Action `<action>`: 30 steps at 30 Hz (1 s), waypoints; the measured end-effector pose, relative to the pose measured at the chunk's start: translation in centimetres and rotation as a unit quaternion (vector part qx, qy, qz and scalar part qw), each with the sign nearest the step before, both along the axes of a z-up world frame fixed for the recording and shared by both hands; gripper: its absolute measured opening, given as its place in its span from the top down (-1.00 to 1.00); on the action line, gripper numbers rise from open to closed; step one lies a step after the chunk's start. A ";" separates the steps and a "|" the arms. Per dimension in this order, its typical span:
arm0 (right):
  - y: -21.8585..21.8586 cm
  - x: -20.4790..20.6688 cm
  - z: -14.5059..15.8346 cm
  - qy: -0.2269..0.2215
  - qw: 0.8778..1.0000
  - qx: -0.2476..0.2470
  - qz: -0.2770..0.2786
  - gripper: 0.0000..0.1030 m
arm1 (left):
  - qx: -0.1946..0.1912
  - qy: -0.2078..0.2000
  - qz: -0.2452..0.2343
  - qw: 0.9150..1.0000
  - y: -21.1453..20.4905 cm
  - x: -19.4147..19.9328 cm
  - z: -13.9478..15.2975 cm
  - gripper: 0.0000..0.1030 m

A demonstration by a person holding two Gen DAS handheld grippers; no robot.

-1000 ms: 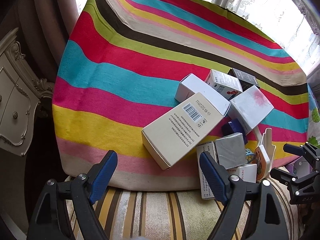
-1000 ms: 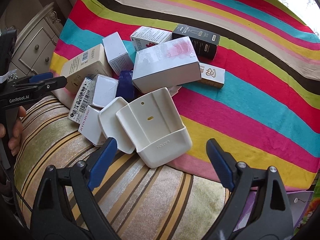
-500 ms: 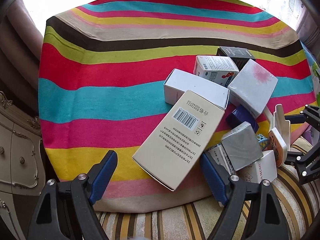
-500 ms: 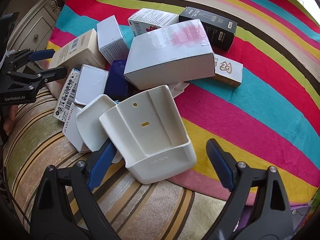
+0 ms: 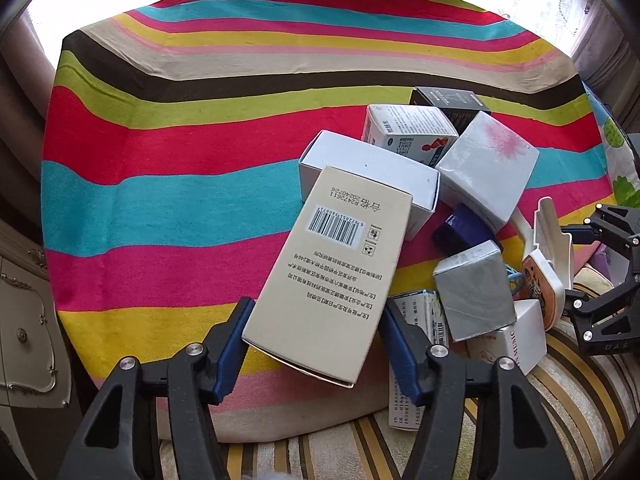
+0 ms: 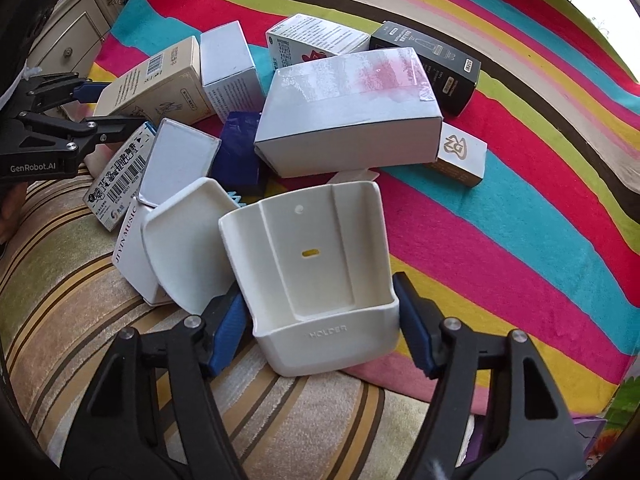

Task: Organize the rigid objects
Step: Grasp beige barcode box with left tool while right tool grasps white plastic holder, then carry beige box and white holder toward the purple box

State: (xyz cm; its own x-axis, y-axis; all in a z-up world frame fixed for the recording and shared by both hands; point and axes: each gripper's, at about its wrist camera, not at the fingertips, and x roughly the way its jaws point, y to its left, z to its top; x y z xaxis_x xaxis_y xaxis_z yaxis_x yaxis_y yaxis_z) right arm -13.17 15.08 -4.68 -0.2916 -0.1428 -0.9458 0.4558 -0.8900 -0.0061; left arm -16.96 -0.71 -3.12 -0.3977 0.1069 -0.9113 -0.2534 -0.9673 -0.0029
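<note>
A heap of small boxes lies on a striped cloth [image 5: 160, 208]. My left gripper [image 5: 316, 332] has its blue fingers on both sides of the near end of a long beige barcode box [image 5: 332, 272], touching it or nearly so. My right gripper [image 6: 324, 320] straddles the base of a white plastic holder [image 6: 316, 268], its fingers against both sides. The beige box also shows in the right wrist view [image 6: 156, 80], with the left gripper [image 6: 96, 108] at its end. A large white box with a pink stain [image 6: 348, 108] lies behind the holder.
Around these lie a white box [image 5: 368, 168], a black box [image 6: 432, 64], a printed carton [image 5: 408, 128], a silver box [image 5: 472, 288], a dark blue box [image 6: 240, 148] and a white lid [image 6: 184, 244]. A striped cushion [image 6: 80, 300] lies in front, a cabinet [image 5: 24, 320] at left.
Both grippers have moved forward into the heap and narrowed. The left now straddles the beige box's near end, the right the white holder's base.
</note>
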 end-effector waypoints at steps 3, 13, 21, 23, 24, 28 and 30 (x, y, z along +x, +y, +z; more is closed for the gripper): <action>0.1 0.4 0.5 0.023 1.000 0.017 -0.011 -0.39 | 0.005 0.001 0.003 1.000 0.0 0.3 0.0 -0.15; 0.7 1.7 2.5 0.071 0.996 0.034 -0.050 -0.39 | 0.015 0.006 0.028 0.999 -0.6 2.2 1.0 -0.08; 2.2 3.8 3.2 0.087 0.994 0.031 -0.065 -0.39 | 0.010 0.033 0.043 0.998 -0.3 3.2 2.5 -0.02; 2.5 4.0 3.4 0.091 0.993 0.029 -0.068 -0.39 | 0.007 0.038 0.044 0.998 -0.1 3.5 2.7 -0.01; 3.0 3.4 3.3 0.092 0.993 0.028 -0.070 -0.39 | 0.006 0.040 0.045 0.998 0.0 3.6 2.8 -0.01; 3.6 3.8 3.7 0.096 0.992 0.022 -0.076 -0.39 | 0.009 0.047 0.051 0.998 0.1 3.8 3.2 -0.01; 3.7 4.1 3.9 0.099 0.992 0.020 -0.080 -0.39 | 0.014 0.052 0.055 0.997 0.0 4.1 3.6 -0.01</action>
